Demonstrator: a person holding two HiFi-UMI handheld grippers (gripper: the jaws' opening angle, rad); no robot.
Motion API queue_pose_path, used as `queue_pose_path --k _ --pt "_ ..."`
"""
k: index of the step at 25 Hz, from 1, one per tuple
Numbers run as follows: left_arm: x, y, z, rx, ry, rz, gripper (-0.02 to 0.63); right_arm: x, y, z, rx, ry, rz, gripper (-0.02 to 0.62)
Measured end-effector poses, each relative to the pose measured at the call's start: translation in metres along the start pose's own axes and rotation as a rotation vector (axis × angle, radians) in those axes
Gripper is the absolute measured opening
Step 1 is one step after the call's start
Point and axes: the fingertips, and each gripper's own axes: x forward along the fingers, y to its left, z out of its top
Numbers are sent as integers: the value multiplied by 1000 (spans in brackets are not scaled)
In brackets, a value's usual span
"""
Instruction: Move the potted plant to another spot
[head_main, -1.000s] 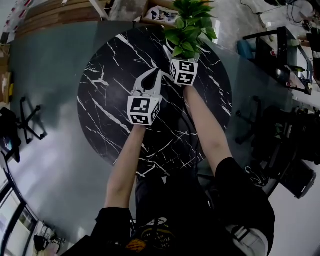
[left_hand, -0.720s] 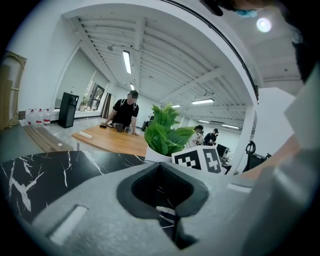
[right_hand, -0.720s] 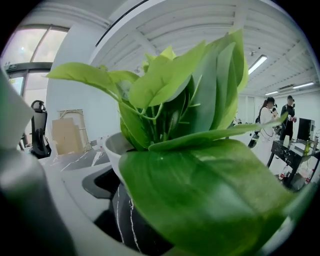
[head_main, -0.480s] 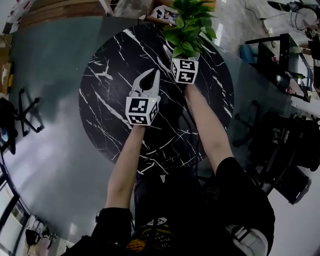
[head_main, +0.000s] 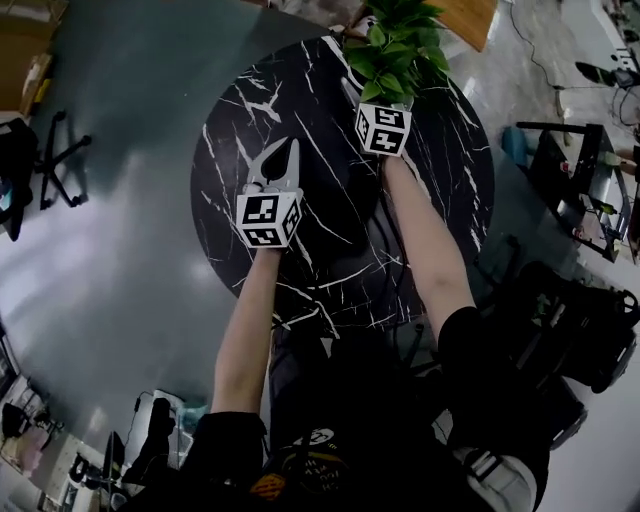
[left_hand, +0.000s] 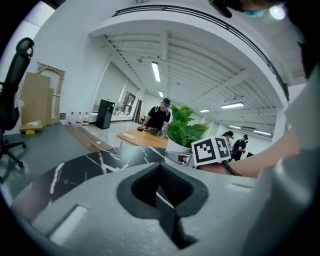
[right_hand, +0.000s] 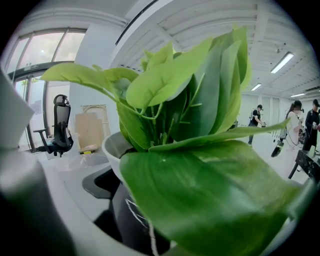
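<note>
The potted plant (head_main: 392, 55) sits at the top of the head view, a little right of the middle, close to the far edge of the round black table (head_main: 300, 110); its white pot (right_hand: 113, 150) shows at the lower left of the right gripper view, between the jaws. The right gripper (head_main: 384, 122) looks like it is pinching that pot. The left gripper (head_main: 275, 165) is in the middle of the head view, over the table, with its jaws pressed together on nothing.

The pot looks smooth and round, so I think it could slip out if the pinch is weak; the leaves are big and could tip it over. The edge is near, so a wrong push could send it off the table. Leaves fill the right gripper view, so a good new spot is hard to see.
</note>
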Motion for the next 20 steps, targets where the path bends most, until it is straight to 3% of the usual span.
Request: queue_pose_path --k 10,20 --pt "-89 77 -8 -115 -78 154 5 23 150 5 -107 27 210 483" --pt "-165 109 -33 -159 -79 243 5 -28 302 -27 -220 44 435 483"
